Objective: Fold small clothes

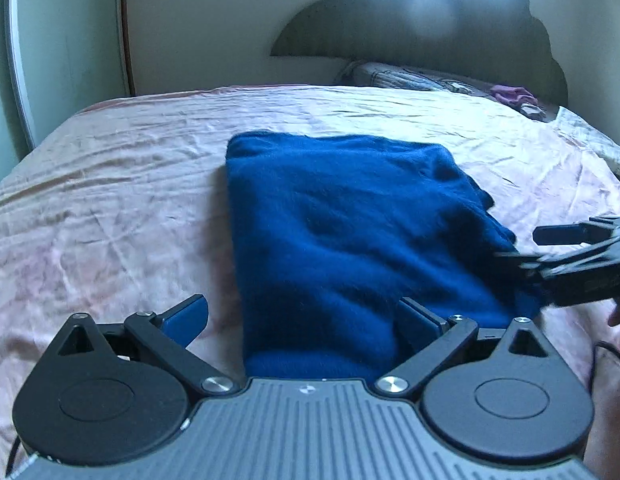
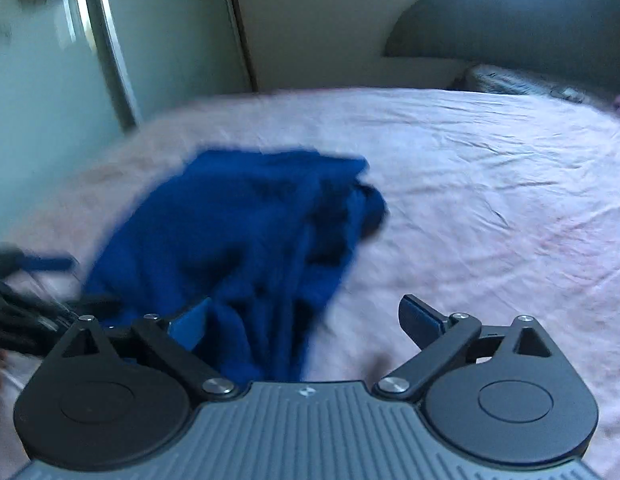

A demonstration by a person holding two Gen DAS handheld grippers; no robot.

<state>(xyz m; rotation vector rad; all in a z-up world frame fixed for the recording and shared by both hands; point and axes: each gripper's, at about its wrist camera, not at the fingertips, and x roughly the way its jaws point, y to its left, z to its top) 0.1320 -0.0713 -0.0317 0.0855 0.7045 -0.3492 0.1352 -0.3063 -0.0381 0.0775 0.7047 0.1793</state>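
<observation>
Both tools sit lowest in their own views, jaws spread wide. Left tool (image 1: pixel 304 320): fingers apart, the near hem of the blue garment (image 1: pixel 349 232) lying between them, pads not pressing on it. One blue pad sits over the pink bedsheet (image 1: pixel 110 184), the other over the cloth. Nothing gripped.

Right tool (image 2: pixel 306 322): jaws at about full spread, empty. Its left finger overlaps the garment's right-hand folds; contact cannot be confirmed, since that view is motion-blurred. Its right finger hangs over bare sheet. In the left wrist view the same tool appears at the garment's right edge, fingers parted and blurred.

Garment position: lies on the bed, roughly mid-mattress, folded into a rough rectangle. Left edge straight. Right side bunched, with loose layers and a lump at the far right corner.

Risks, as judged:
- Loose right-hand layers may slide open if a finger drags across them; the knit looks soft and fuzzy, likely to catch on a pad.
- A grasp taken now could pick up only the top layer, so the next fold peels the stack apart.
- A pinch taken too low may catch the wrinkled sheet along with the cloth.
- Tools are near each other at the near right corner; collision possible.
</observation>
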